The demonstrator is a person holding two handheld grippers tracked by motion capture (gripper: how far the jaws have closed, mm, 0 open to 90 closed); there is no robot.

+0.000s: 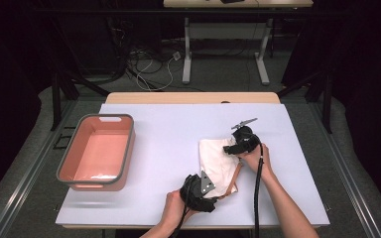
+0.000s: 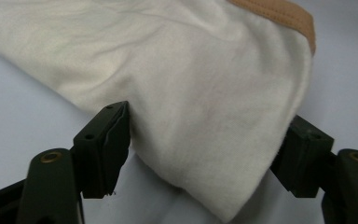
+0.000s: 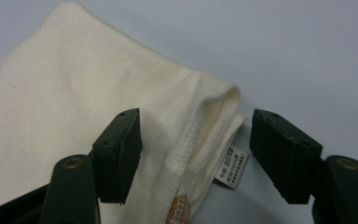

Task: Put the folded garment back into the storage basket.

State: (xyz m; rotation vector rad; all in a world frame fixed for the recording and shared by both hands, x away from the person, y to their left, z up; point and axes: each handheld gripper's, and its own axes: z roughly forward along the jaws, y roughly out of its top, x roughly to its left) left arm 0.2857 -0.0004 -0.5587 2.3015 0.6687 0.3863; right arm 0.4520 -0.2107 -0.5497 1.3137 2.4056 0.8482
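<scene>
Taking the folded cream garment (image 1: 219, 166) as the landmark, the pink basin (image 1: 98, 151) stands well apart to its left on the white table (image 1: 158, 193). The garment itself lies right of the table's middle, on the person's side.

At the garment's near edge sits the left gripper (image 1: 217, 194). In the left gripper view a rounded fold of cloth lies between its jaws, which stand apart; one pad (image 2: 114, 135) touches the fabric, the other looks just beside it, so no pinch is made yet. A tan band (image 2: 284, 11) runs along the garment's far edge there.

At the garment's far right corner is the right gripper (image 1: 230, 147), jaws apart and straddling the hemmed corner (image 3: 214, 107), where a small white care label (image 3: 230, 168) sticks out.

The step in hand looks like taking hold of two edges. To do it well, each pair of jaws should probably close on all layers at once, deep enough past the hem that no layer slips free.
</scene>
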